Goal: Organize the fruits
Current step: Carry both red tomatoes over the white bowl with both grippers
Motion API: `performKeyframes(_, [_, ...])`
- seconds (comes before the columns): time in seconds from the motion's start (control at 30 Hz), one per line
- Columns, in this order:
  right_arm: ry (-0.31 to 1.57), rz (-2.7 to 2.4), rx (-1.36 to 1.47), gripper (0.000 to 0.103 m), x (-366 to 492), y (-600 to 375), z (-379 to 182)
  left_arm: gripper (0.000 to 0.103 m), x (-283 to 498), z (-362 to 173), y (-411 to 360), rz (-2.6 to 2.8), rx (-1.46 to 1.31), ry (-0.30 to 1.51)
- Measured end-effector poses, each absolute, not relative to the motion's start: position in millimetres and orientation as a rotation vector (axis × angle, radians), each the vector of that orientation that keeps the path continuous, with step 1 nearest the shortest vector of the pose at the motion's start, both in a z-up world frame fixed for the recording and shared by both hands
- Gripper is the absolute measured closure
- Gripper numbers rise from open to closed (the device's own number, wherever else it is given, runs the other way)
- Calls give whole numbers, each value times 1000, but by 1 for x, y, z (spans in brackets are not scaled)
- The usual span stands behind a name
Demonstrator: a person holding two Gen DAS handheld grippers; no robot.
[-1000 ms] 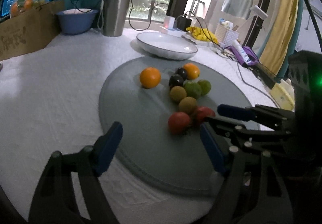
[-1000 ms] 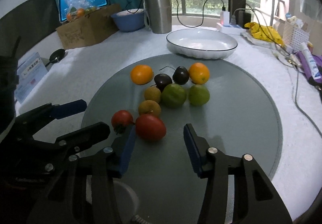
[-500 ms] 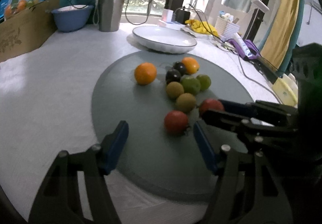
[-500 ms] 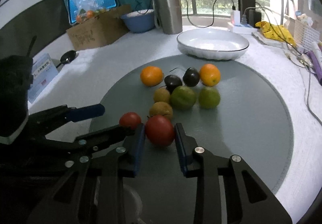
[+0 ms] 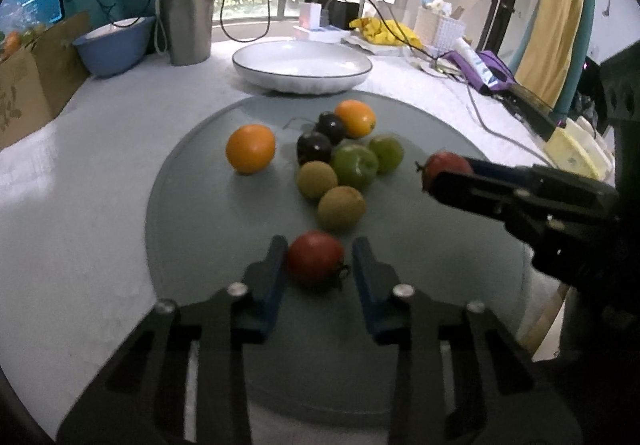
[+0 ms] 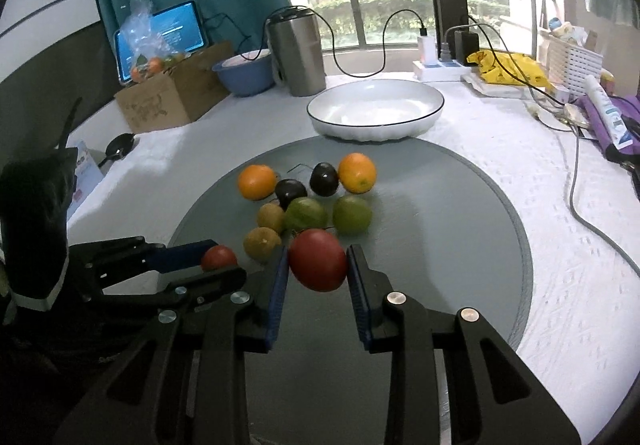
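On grey mat point(image 5: 192, 205), 2 grippers, each clamping tomato.

Lying in view: two tomatoes point(image 6: 318, 265), two oranges point(image 6: 257, 182), two dark plums point(image 6: 324, 178), two green fruits point(image 6: 352, 214), two kiwis point(image 6: 262, 242), one bowl point(image 6: 376, 109).

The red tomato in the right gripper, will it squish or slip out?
The red tomato looks smooth and glossy, so it could slip between the right gripper's flat blue pads. It is probably soft, so a hard squeeze might bruise it. Being round, it would likely roll if dropped on the grey mat.
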State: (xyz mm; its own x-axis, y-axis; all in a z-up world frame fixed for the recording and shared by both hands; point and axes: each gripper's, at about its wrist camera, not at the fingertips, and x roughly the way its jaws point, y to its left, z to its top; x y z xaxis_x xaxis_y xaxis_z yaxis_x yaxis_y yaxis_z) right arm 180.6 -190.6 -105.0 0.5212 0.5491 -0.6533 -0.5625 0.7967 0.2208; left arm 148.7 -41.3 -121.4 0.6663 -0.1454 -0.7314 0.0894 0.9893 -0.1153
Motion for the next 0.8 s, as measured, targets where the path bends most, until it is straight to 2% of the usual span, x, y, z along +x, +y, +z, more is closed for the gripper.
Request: performKeyframes(0.8, [690, 643, -34, 71, 228, -199, -76, 74, 180, -84, -10, -75, -152, 755])
